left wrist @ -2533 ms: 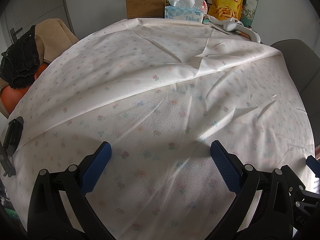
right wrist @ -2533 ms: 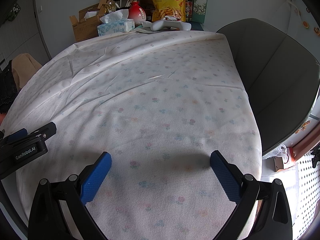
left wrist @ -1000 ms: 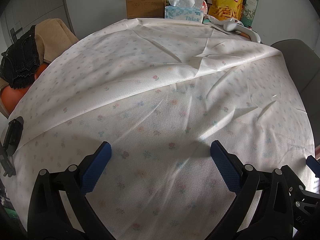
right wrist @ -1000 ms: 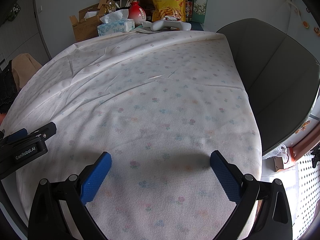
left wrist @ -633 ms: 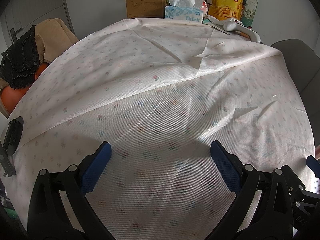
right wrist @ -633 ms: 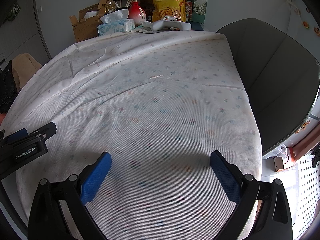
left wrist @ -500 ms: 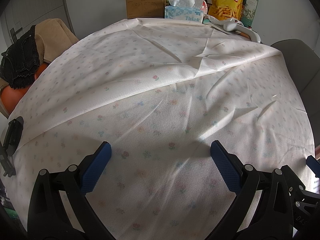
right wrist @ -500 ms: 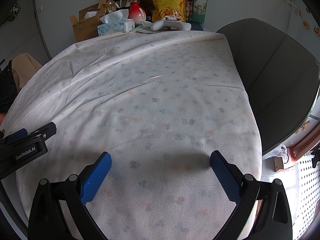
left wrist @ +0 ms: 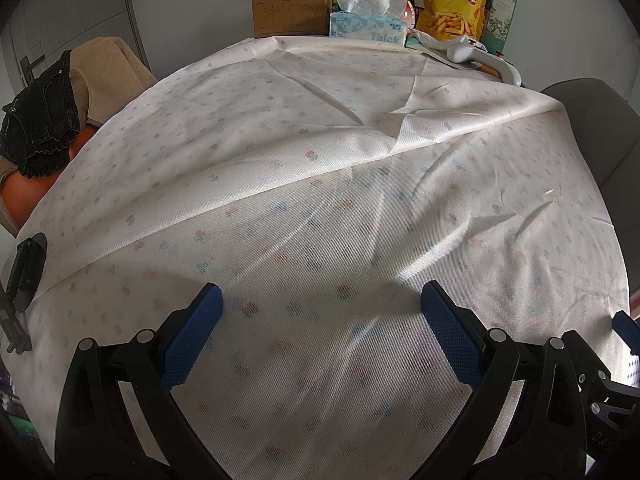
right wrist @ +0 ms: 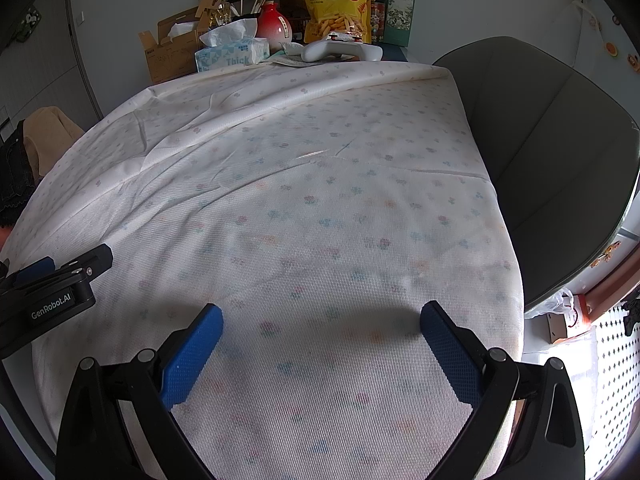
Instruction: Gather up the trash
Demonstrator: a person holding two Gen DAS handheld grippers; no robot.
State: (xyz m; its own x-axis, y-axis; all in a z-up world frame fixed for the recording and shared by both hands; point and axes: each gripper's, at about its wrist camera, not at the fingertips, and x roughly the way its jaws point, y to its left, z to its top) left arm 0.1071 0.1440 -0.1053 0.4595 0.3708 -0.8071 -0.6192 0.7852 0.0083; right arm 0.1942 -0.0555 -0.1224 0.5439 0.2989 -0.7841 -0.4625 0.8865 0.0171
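A round table under a white flower-print cloth (left wrist: 320,184) fills both wrist views, also as the cloth (right wrist: 304,200). No loose trash shows on the cloth. My left gripper (left wrist: 322,308) hovers open over the near part of the table, its blue pads wide apart with nothing between them. My right gripper (right wrist: 320,320) is open too, over the table's near right part. The left gripper's body (right wrist: 52,296) shows at the left edge of the right wrist view.
At the far edge stand a cardboard box (left wrist: 290,8), a tissue box (left wrist: 368,28), a yellow snack bag (left wrist: 452,4), a green carton (left wrist: 502,4) and a white handle-shaped device (left wrist: 484,60). A dark chair (right wrist: 552,160) is at the right, clothes on a chair (left wrist: 48,112) at the left.
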